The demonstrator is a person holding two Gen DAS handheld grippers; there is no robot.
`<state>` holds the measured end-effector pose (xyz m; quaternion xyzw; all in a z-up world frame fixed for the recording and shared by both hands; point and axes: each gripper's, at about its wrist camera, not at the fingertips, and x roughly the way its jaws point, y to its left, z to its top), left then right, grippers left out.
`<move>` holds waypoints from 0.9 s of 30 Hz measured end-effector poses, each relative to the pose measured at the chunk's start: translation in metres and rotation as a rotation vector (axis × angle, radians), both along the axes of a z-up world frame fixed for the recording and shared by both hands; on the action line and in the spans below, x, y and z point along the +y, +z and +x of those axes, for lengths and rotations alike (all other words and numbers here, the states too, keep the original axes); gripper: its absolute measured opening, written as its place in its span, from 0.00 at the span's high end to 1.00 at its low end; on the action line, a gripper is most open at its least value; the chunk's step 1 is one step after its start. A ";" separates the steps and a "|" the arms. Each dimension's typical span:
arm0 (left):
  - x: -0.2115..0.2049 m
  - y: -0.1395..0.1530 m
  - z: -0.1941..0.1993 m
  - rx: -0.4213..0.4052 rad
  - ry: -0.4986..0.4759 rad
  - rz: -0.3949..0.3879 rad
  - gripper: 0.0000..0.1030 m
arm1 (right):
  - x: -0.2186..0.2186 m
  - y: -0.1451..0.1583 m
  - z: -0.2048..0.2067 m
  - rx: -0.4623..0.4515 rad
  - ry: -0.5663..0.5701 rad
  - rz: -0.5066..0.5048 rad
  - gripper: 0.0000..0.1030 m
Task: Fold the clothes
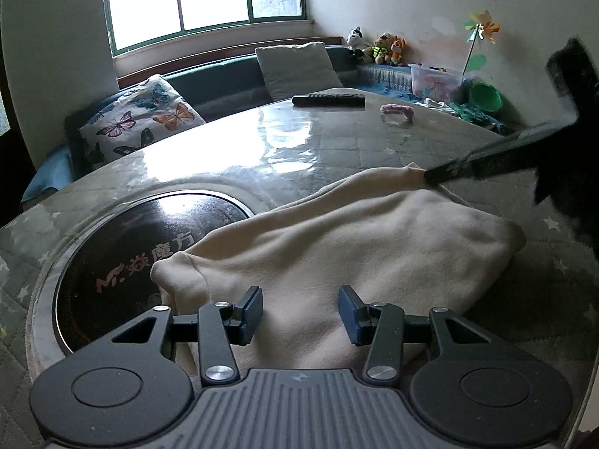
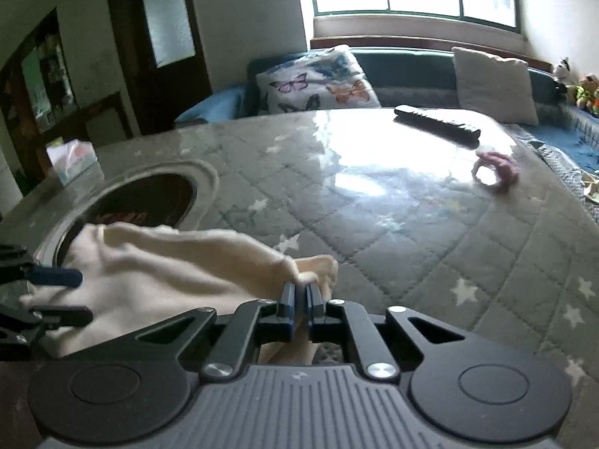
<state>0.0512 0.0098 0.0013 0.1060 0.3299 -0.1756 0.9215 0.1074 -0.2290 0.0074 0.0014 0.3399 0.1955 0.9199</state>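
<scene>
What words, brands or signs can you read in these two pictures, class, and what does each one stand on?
"Mr. 焱魔方" in pink on the black round plate set in the table; the first Chinese character is unsure.
Raised letters on the remote: too blurred to read.
Red marks on the same plate in the right wrist view: cut off by the cloth, unreadable.
A small mark on each claw's grey base: no letters.

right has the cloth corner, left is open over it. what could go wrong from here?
1. The right gripper pinches only a small corner of the cream garment; a pull may slip it free.
2. The left gripper is open, so the garment may drag across the round dark inset rather than fold.
</scene>
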 end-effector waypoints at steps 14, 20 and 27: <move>0.000 -0.001 0.000 -0.005 0.009 0.003 0.52 | 0.019 -0.006 -0.072 -0.001 0.126 0.000 0.94; 0.000 0.009 0.006 -0.005 0.019 -0.020 0.53 | 0.014 0.006 -0.068 -0.018 0.119 0.008 0.93; -0.006 0.017 0.033 0.016 0.013 -0.061 0.62 | 0.034 0.002 -0.043 -0.001 0.167 0.020 0.91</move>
